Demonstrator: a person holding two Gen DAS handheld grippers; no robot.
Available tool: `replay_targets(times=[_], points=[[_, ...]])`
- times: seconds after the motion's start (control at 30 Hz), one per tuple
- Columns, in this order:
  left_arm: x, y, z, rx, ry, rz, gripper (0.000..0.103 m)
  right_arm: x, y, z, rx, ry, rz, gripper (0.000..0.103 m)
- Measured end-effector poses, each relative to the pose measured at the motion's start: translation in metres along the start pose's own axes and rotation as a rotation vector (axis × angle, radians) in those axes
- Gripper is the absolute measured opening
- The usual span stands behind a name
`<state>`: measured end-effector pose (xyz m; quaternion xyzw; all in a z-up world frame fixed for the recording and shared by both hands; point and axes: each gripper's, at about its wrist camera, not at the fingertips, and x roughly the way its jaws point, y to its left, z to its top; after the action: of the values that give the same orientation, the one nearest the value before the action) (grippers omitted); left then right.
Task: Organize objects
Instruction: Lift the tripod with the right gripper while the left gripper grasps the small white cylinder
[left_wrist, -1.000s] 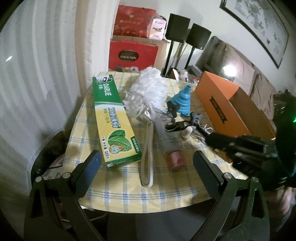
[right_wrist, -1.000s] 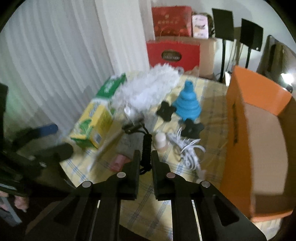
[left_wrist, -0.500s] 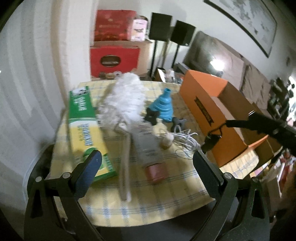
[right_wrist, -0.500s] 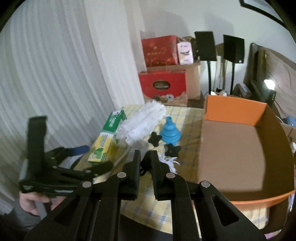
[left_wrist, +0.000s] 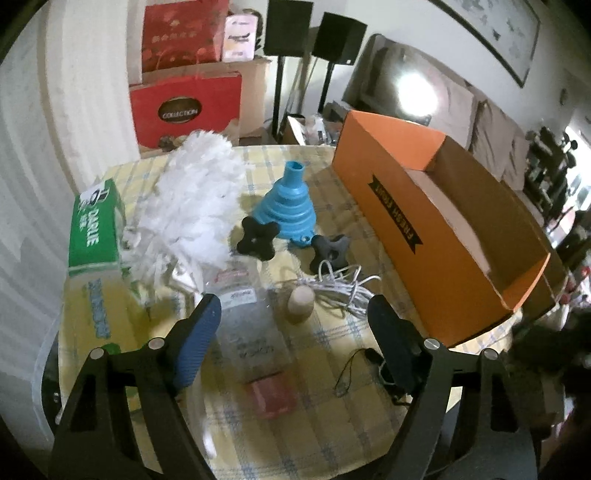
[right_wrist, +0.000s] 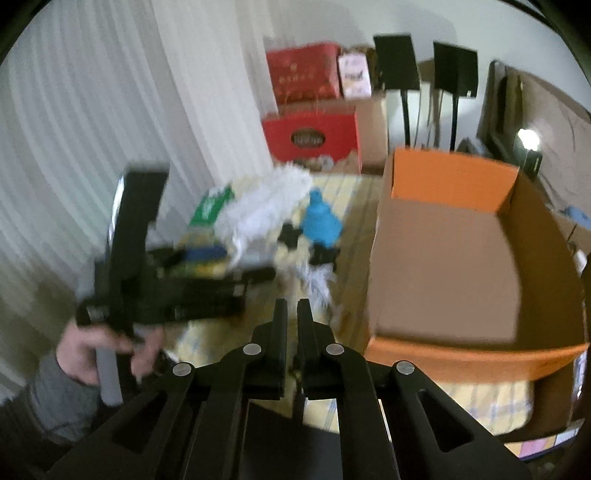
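My left gripper (left_wrist: 293, 314) is open over the checked table, its blue pads either side of a clear bottle with a pink cap (left_wrist: 255, 343). Around it lie a white duster (left_wrist: 195, 206), a green and yellow box (left_wrist: 96, 251), a blue funnel (left_wrist: 290, 203), two black knobs (left_wrist: 256, 242), a white cable (left_wrist: 343, 286), a wooden peg (left_wrist: 301, 304) and a small black corded item (left_wrist: 373, 358) near the right pad. My right gripper (right_wrist: 291, 314) is shut; nothing shows between its fingers. It hovers near the empty orange box (right_wrist: 443, 258).
The orange box (left_wrist: 424, 229) fills the table's right side. Red gift boxes (left_wrist: 184, 107) and two black speaker stands (left_wrist: 314, 37) stand behind the table. White curtains hang on the left. The left gripper and the hand holding it (right_wrist: 107, 347) show in the right wrist view.
The black corded item that hung from my right gripper now lies on the table. My left gripper has moved in lower over the bottle. My right gripper has pulled back from the orange box.
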<state>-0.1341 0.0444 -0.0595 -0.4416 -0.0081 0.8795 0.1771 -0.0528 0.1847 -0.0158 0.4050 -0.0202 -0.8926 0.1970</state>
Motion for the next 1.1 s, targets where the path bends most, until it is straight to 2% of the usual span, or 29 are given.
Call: replay_targets(times=[0.1,0.17,0.23,0.37,0.43,0.67,0.73,0.87,1.1], points=[[0.007,-0.004,0.000,0.019,0.011,0.006,0.078,0.016,-0.002,-0.016,0.027,0.049,0.011,0.005],[0.013,-0.007,-0.002,0.034,0.017,0.017,0.074,0.023,-0.003,-0.025,0.036,0.070,0.006,0.005],[0.017,-0.009,-0.002,0.045,0.020,0.022,0.066,0.029,-0.005,-0.032,0.045,0.091,0.011,0.006],[0.025,-0.010,-0.001,0.056,0.027,0.023,0.060,0.033,-0.005,-0.039,0.037,0.104,-0.016,0.015],[0.029,-0.011,-0.001,0.059,0.032,0.020,0.049,0.034,-0.008,-0.041,0.042,0.108,-0.018,0.018],[0.040,-0.015,0.000,0.072,0.054,0.024,0.027,0.045,-0.010,-0.047,0.046,0.155,-0.022,0.027],[0.041,-0.015,0.001,0.072,0.054,0.014,0.015,0.046,-0.008,-0.050,0.042,0.165,-0.021,0.029],[0.041,-0.017,0.002,0.075,0.053,0.017,0.016,0.045,-0.008,-0.058,0.043,0.188,-0.017,0.036],[0.023,-0.016,0.000,0.054,0.014,0.008,0.016,0.041,-0.009,-0.068,0.049,0.208,-0.018,0.037]])
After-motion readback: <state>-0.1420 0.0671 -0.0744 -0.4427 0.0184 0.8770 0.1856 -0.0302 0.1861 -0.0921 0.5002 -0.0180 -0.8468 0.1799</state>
